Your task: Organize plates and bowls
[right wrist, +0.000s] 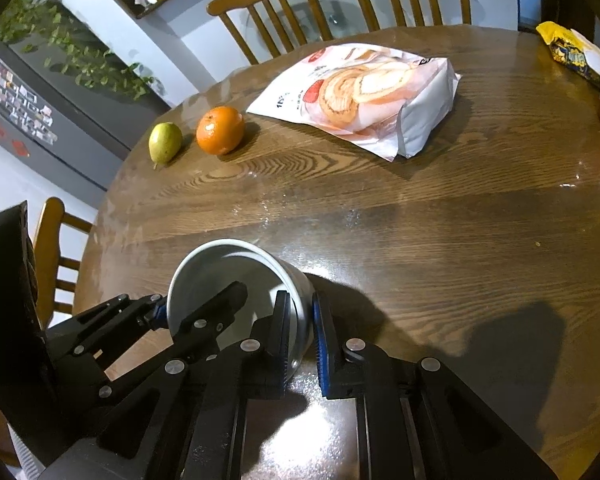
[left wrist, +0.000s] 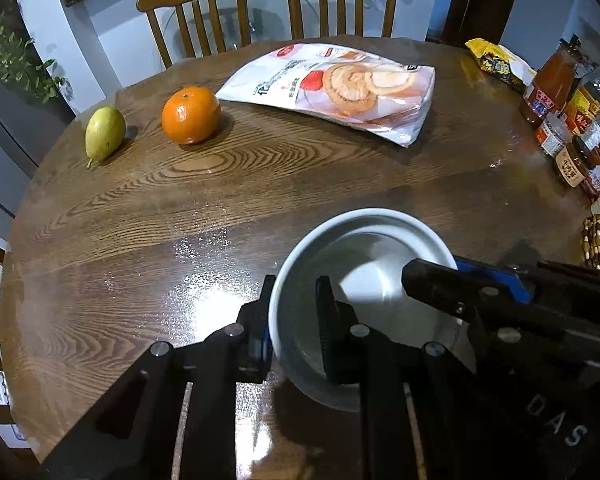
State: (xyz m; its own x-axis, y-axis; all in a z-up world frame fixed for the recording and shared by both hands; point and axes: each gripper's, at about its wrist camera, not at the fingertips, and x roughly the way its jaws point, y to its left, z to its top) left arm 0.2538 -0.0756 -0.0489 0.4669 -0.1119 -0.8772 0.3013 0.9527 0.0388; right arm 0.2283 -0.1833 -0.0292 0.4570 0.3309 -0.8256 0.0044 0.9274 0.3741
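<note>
Setting: we see a round dark-brown wooden table (left wrist: 260,184) with a glossy grained top, and slatted wooden chairs (left wrist: 192,12) standing behind its far edge.
Bowl: we find the white round ceramic bowl (left wrist: 364,248) near the table's front edge, tilted, its rim towards the far side; whether its base touches the wood we cannot tell.
Left claw: our left gripper (left wrist: 296,320) is clamped on the bowl's left wall, one black finger outside the rim and the other inside the bowl.
Right claw: our right gripper (right wrist: 302,332) pinches the bowl's right wall (right wrist: 300,292), the black finger inside and the blue-padded finger outside, both pressed against the wall.
Crossing view: in the left wrist view the right gripper's finger (left wrist: 432,280) reaches in over the bowl's right rim.
Fruit: a round orange (left wrist: 191,115) sits well beyond the bowl, with a green-yellow pear (left wrist: 105,133) just beside it to the left.
Packet: a white plastic bag printed with a swirled roll cake (left wrist: 340,88) lies flat to the right of the orange.
Right edge: we see a yellow snack packet (left wrist: 496,62) and a cluster of bottles and jars (left wrist: 568,120) at the table's right rim.
</note>
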